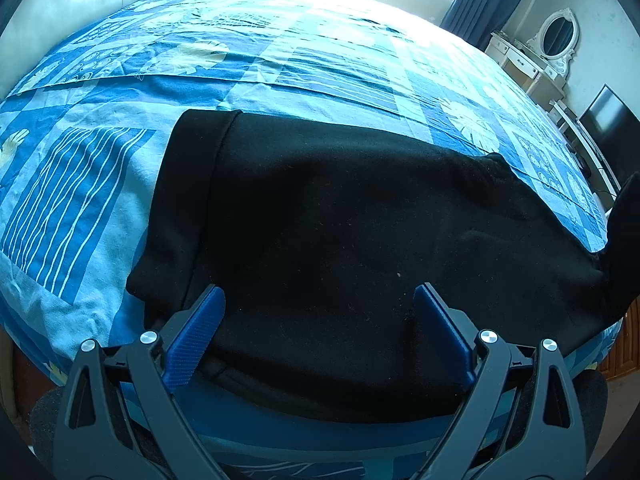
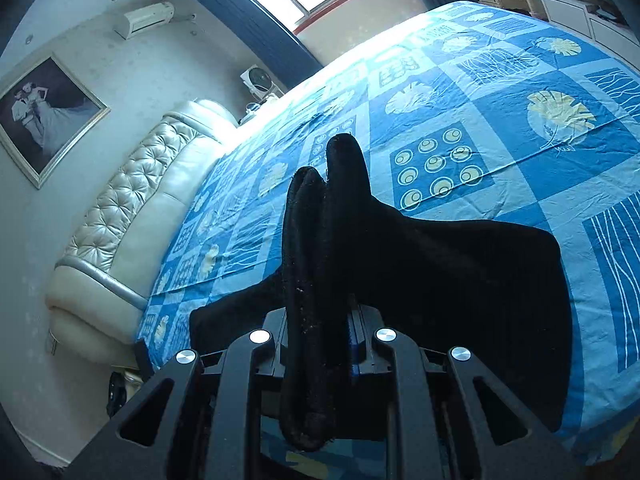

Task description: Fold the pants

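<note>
Black pants (image 1: 340,232) lie spread on the blue patterned bed sheet (image 1: 80,184), near the bed's front edge. My left gripper (image 1: 320,300) is open and empty, its blue pads (image 1: 200,332) spread just above the near part of the pants. In the right wrist view my right gripper (image 2: 320,320) is shut on a bunched fold of the pants (image 2: 320,248), which stands up between the fingers and is lifted off the sheet (image 2: 500,128). That lifted end shows at the right edge of the left wrist view (image 1: 624,240).
A cream tufted headboard (image 2: 132,208) runs along the bed's far side. A white dresser with an oval mirror (image 1: 556,36) and a dark screen (image 1: 608,136) stand past the bed's right side. A window and dark curtains (image 2: 248,4) are behind.
</note>
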The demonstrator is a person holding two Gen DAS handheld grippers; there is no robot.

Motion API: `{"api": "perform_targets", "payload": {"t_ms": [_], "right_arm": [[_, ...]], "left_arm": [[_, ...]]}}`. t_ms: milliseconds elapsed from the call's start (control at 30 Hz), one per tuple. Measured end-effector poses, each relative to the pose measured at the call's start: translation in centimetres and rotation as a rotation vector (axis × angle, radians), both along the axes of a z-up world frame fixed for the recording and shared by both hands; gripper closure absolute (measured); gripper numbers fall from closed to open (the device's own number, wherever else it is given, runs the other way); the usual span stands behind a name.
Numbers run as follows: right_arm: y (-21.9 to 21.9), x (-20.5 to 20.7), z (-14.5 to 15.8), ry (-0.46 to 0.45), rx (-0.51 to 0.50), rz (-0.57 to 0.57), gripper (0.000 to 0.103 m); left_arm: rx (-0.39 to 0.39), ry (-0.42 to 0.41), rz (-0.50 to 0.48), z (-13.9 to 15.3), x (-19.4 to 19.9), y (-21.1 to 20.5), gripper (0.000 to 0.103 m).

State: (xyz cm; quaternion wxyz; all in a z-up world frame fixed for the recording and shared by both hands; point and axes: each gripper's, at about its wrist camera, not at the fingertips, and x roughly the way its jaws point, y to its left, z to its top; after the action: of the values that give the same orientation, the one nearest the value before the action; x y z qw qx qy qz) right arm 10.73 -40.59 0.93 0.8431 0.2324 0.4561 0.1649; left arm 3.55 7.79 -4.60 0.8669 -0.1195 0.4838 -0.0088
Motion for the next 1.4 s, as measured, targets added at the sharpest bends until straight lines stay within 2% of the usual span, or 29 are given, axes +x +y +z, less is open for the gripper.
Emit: {"api": "perform_targets", "payload": {"t_ms": [133, 300, 433, 467, 533, 633, 733, 800, 900, 967, 1033, 1100, 1200, 1300, 1400], "right_arm": [[4.3, 1.1, -2.8, 0.041, -0.156, 0.033, 0.084], [8.4, 1.1, -5.7, 0.085, -0.254, 0.094, 0.084], [10.1, 1.0, -7.5, 0.108, -0.313, 0.111, 0.082], [10.4, 1.0, -7.9, 0.117, -0.313, 0.121, 0.081], [10.9, 0.7, -8.2, 0.121, -0.298, 0.130, 0.070], [11.0, 0.3, -8.5, 0.132, -0.167, 0.139, 0.055], [12.0, -0.1, -9.0, 0.151, -0.104, 0.165, 0.054], [12.6, -0.5, -9.1, 0.147, -0.079, 0.181, 0.049], [13.3, -0.9, -9.1, 0.135, -0.082, 0.204, 0.042], [13.4, -0.9, -8.9, 0.133, -0.076, 0.211, 0.042], [12.7, -0.8, -8.1, 0.127, -0.022, 0.216, 0.042], [11.2, -1.1, -6.5, 0.083, 0.037, 0.212, 0.042], [6.9, -1.2, -3.6, 0.002, 0.053, 0.150, 0.042], [-0.5, -1.6, -2.4, -0.025, 0.059, -0.044, 0.041], [-8.2, -1.9, -3.7, 0.009, 0.076, -0.262, 0.041]], "left_arm": [[-0.011, 0.001, 0.007, 0.0, 0.0, 0.1, 0.008], [0.003, 0.001, 0.005, 0.0, 0.0, -0.1, 0.008], [-0.003, 0.002, 0.008, -0.1, 0.0, -0.1, 0.008], [-0.006, 0.002, 0.009, 0.0, 0.0, 0.0, 0.008], [-0.012, 0.003, 0.012, 0.0, 0.0, 0.1, 0.008], [-0.013, 0.003, 0.013, 0.0, 0.0, 0.1, 0.008], [0.002, 0.002, 0.008, -0.1, -0.1, -0.1, 0.008], [0.012, 0.001, 0.005, -0.1, -0.1, -0.2, 0.008], [0.016, -0.002, 0.004, -0.1, -0.1, -0.3, 0.008], [0.018, -0.003, 0.003, -0.1, -0.1, -0.3, 0.008], [0.022, -0.004, 0.001, -0.1, -0.1, -0.3, 0.008], [0.025, -0.006, -0.002, -0.2, -0.2, -0.3, 0.008], [0.029, -0.007, -0.003, -0.2, -0.1, -0.3, 0.008], [0.028, -0.008, 0.001, -0.2, -0.1, -0.3, 0.008], [0.026, -0.009, 0.004, -0.2, -0.1, -0.3, 0.008]]}}
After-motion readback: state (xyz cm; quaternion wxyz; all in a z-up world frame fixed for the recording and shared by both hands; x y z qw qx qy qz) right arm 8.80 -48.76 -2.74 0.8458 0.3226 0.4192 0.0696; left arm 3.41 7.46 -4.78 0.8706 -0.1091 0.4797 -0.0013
